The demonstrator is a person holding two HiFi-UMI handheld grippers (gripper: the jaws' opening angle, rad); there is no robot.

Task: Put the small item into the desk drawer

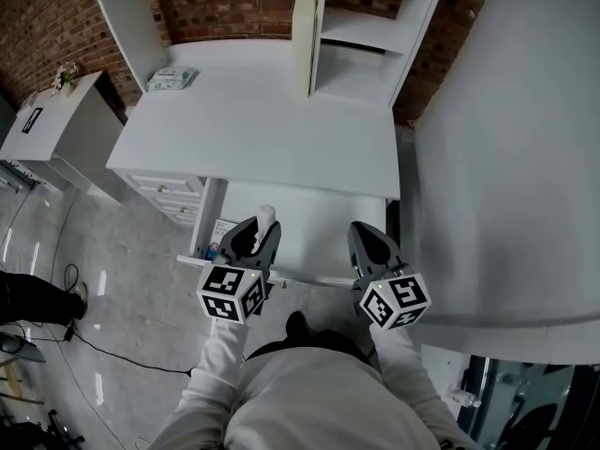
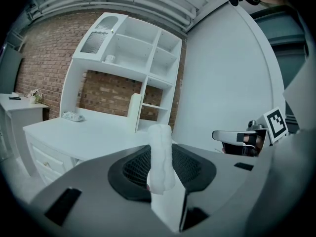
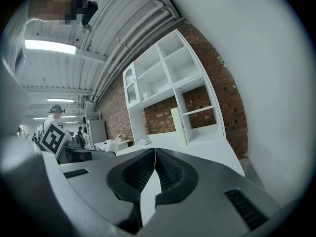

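Observation:
The small item (image 1: 266, 215) is a pale, soft, white oblong. My left gripper (image 1: 260, 232) is shut on it and holds it upright over the open desk drawer (image 1: 319, 228). In the left gripper view the item (image 2: 160, 154) sticks up between the dark pads (image 2: 133, 169). My right gripper (image 1: 368, 239) hangs over the drawer's right part, shut with nothing in it. Its pads (image 3: 170, 174) meet along a thin seam in the right gripper view. The drawer is pulled out from under the white desk top (image 1: 262, 129).
A tissue packet (image 1: 172, 78) lies at the desk's back left, and a tall white box (image 1: 303, 43) stands by the hutch shelves (image 1: 361, 31). Papers and a blue thing (image 1: 216, 242) lie in the drawer's left end. A white panel (image 1: 506, 157) rises at the right and a side cabinet (image 1: 56, 129) at the left.

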